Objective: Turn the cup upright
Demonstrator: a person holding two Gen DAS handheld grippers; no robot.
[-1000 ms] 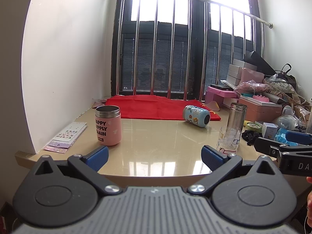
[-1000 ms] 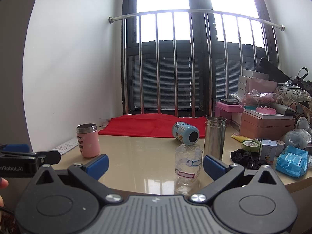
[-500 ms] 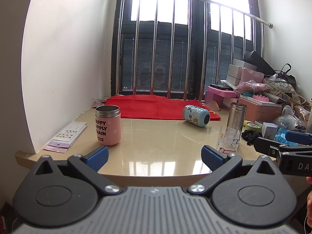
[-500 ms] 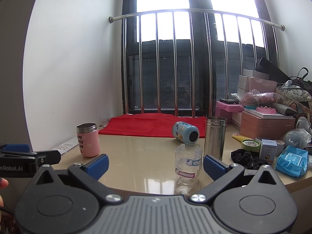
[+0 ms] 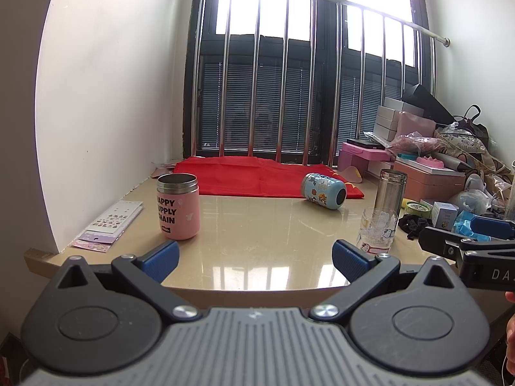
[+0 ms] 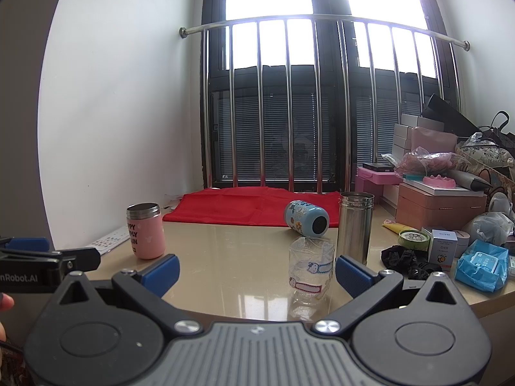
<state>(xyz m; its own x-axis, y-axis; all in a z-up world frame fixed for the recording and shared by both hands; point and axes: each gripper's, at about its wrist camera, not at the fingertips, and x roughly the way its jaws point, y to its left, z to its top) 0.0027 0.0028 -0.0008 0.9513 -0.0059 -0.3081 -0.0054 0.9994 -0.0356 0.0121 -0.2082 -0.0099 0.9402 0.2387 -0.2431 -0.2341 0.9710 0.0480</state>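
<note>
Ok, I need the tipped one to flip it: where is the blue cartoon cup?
The blue cup lies on its side at the red cloth's front edge, behind the steel flask, right of centre in both views.

**Blue cup on its side, far from both grippers**

The blue cup (image 5: 323,190) with cartoon stickers lies on its side on the beige table (image 5: 257,231). Its dark round end points toward the cameras and a little to the right. It is well ahead of the left gripper (image 5: 256,254), and well ahead of the right gripper (image 6: 257,268) too, touching neither one.
</note>
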